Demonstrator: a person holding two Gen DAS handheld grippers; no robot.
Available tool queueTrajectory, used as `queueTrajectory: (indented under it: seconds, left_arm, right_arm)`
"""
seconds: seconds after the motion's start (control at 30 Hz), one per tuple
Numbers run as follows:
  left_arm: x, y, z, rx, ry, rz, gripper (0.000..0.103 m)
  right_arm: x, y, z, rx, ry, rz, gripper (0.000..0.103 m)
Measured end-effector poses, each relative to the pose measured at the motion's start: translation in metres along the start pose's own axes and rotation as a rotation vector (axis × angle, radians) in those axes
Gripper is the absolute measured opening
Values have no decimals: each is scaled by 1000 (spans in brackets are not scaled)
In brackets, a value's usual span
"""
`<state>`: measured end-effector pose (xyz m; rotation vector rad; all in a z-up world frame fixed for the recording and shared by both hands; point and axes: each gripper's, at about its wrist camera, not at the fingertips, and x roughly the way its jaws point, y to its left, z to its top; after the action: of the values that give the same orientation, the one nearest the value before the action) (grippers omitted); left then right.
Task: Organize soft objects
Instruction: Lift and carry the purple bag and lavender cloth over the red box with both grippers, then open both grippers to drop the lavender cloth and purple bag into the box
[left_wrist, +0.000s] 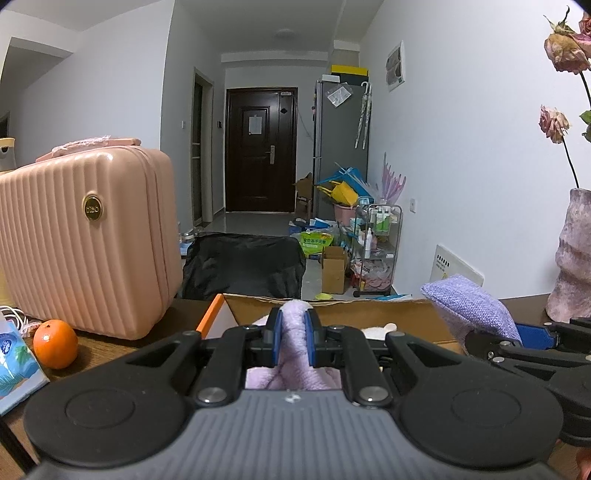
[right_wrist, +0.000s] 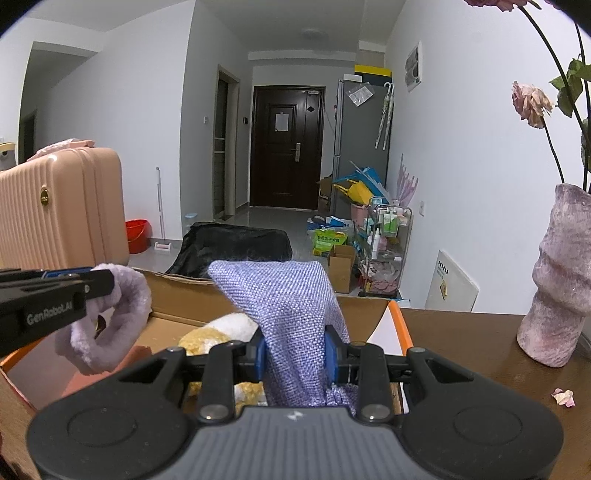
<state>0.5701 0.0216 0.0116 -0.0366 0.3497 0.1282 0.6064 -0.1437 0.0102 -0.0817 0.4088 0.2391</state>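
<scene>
My left gripper (left_wrist: 294, 338) is shut on a fluffy lilac cloth ring (left_wrist: 293, 325), held over the open cardboard box (left_wrist: 369, 314). In the right wrist view that lilac ring (right_wrist: 122, 317) hangs from the left gripper (right_wrist: 88, 284) above the box's left side. My right gripper (right_wrist: 295, 358) is shut on a purple woven fabric pouch (right_wrist: 288, 299), which stands up between the blue pads over the box (right_wrist: 184, 295). The same pouch (left_wrist: 469, 306) shows at the right of the left wrist view, held by the right gripper (left_wrist: 532, 334). A yellow and white plush (right_wrist: 221, 332) lies inside the box.
A pink ribbed case (left_wrist: 85, 236) stands left on the brown table (right_wrist: 480, 354), with an orange (left_wrist: 55, 343) and a tissue pack (left_wrist: 14, 365) in front. A pinkish vase (right_wrist: 557, 288) with dried roses stands at the right; a fallen petal (right_wrist: 564, 397) lies near it.
</scene>
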Motion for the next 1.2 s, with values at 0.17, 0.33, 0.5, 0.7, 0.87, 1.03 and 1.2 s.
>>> queueTrajectory:
  seconds: [0.17, 0.33, 0.5, 0.7, 0.87, 1.03, 1.2]
  left_arm:
    - [-1, 0, 0, 5, 4, 11, 19]
    - [-6, 2, 1, -13, -18, 50, 75]
    - [-10, 5, 1, -36, -47, 138, 103]
    - [-8, 10, 3, -53, -38, 141, 103]
    - [-8, 9, 4, -49, -44, 134, 103]
    - [-11, 9, 6, -56, -45, 130, 103]
    - [-24, 9, 8, -63, -60, 117, 103]
  right_arm:
    - [2, 0, 0, 2, 0, -7, 32]
    - [-1, 0, -1, 4, -16, -30, 68]
    - [-7, -3, 0, 21, -48, -51, 103]
    - [-9, -3, 0, 15, -45, -56, 103]
    - [-14, -3, 0, 18, -55, -54, 103]
    - [-21, -4, 1, 13, -63, -52, 103]
    - [-34, -7, 3, 22, -82, -51, 103]
